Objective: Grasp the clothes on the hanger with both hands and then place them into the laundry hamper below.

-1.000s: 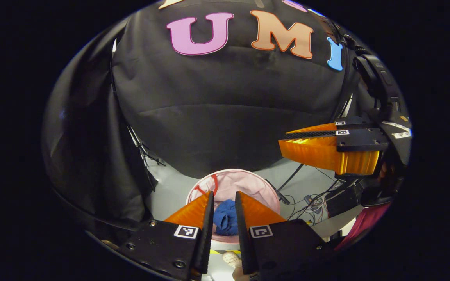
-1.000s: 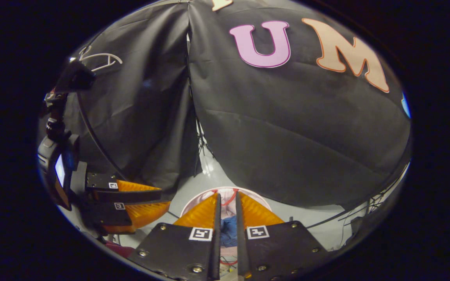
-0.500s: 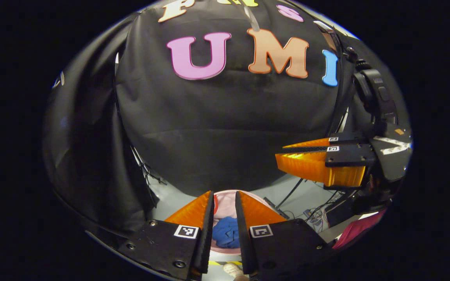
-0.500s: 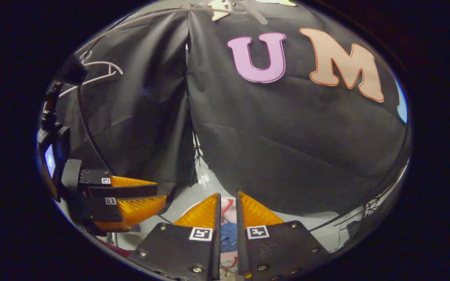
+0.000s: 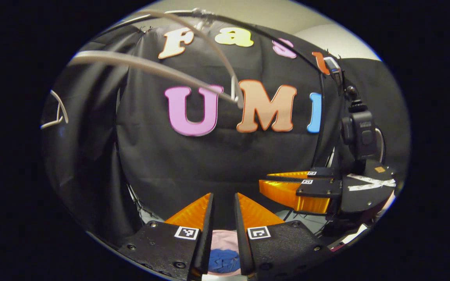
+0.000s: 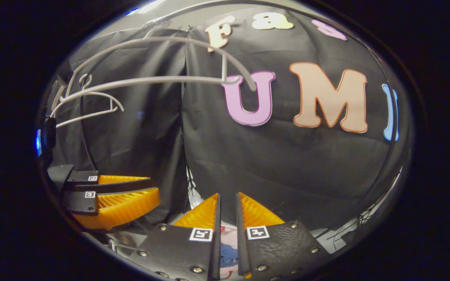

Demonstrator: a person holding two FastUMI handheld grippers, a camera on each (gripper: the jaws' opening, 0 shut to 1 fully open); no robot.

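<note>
The left gripper [image 5: 223, 203] has its two fingers drawn close with a narrow gap and nothing between them; the right gripper [image 6: 227, 203] is the same — nearly closed and empty. Both point forward at the booth's black cloth wall [image 5: 217, 156], side by side and apart. In the left gripper view the right gripper sits off to the right, and in the right gripper view the left one sits low at the left. Through each finger gap, low in the view, a blue garment [image 5: 221, 260] lies bunched inside the pink laundry hamper [image 5: 220, 238], so the clothes look already delivered, which would explain the empty fingers. Above, a bare white hanger [image 6: 150, 80] hangs from the rail, and another white hanger [image 6: 88, 105] hangs further left. There is open room between grippers and wall — the near obstacles are the hanger arms overhead and the hamper rim below.
</note>
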